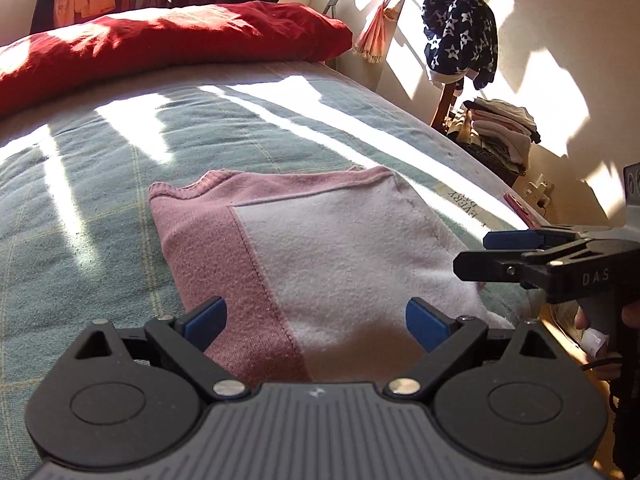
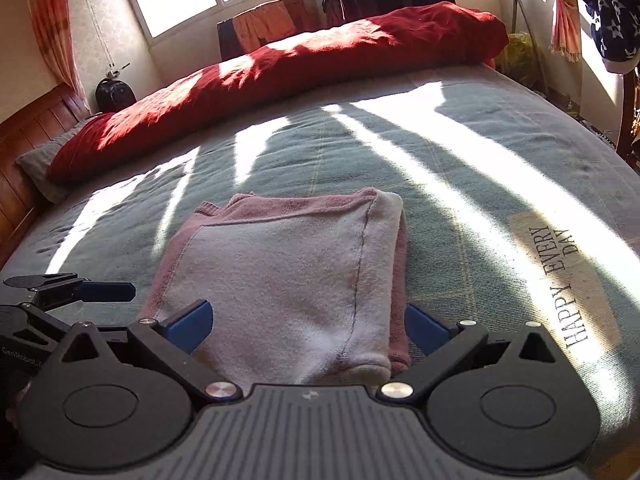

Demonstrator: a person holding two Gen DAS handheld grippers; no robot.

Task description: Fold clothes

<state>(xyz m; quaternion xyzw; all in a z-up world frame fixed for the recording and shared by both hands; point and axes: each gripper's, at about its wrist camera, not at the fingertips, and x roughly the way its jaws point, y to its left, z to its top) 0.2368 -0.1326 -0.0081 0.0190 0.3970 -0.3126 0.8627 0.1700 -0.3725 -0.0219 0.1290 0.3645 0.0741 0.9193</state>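
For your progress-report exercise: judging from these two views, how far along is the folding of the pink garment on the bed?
Done: the pink garment lies on the grey-green bedspread as a compact folded rectangle, its layers stacked at the right edge. In hand: nothing; the left claw and right claw are both open, poised at its near edge. Left: perhaps one more fold or moving it; a pile of folded clothes sits beyond the bed.

I see a folded garment of fuzzy, matt fleece cloth, pink with a paler panel and visible stitching. Under it, the bed wears a coarse woven grey-green blanket. The red quilt along the far edge looks like soft, crumpled cotton. My left gripper is matt black plastic with shiny metal pins and smooth blue pads. The headboard is glossy wood.
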